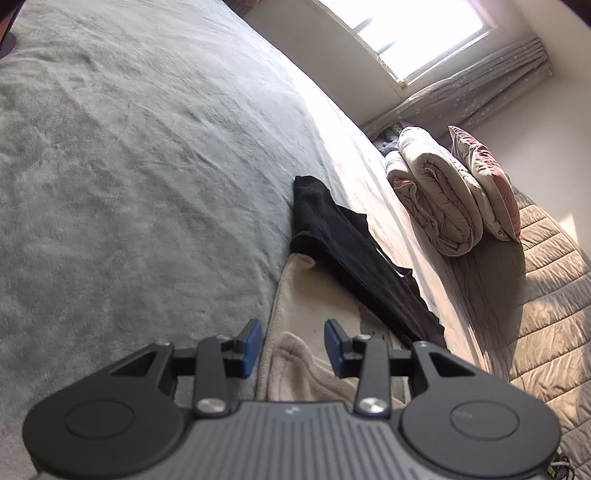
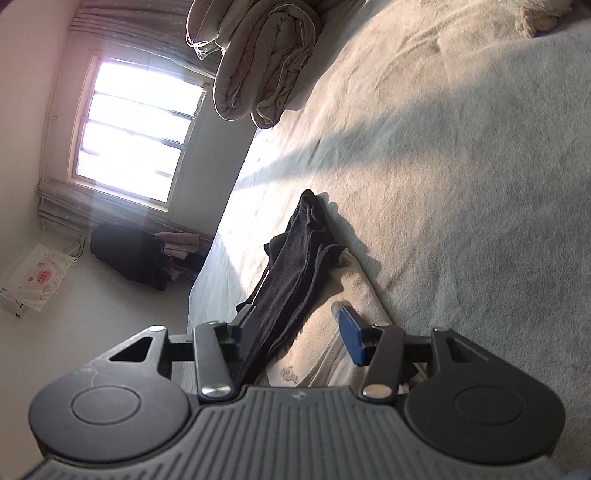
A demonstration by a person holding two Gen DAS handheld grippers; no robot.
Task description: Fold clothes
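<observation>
Left wrist view first: the left gripper (image 1: 293,345) has its blue-padded fingers (image 1: 252,347) parted a moderate way with nothing pinched between them; under the gap lies the cream fleece garment (image 1: 306,295), rumpled just below the pads. From there, the dark garment (image 1: 354,258) runs as a long narrow strip away from the fingers, slanting from the near right up toward the far middle, its near end just beside the right-hand pad and its far end resting on the grey bed cover (image 1: 129,166). Seen from the right wrist, the right gripper (image 2: 299,332) stands about half open as well, and the same dark garment (image 2: 295,266) passes right by its left finger, lying against or just in front of it; I cannot tell whether it touches, but the pads are not pressing on it. The cream fleece (image 2: 354,295) spreads under the blue pad (image 2: 351,336) on the other side. So the dark strip's long axis points nearly straight ahead of both hands, lying between them, and the right hand looks the nearer to it. Farther off sit a rolled quilt (image 1: 436,192) and the window (image 1: 413,33).
</observation>
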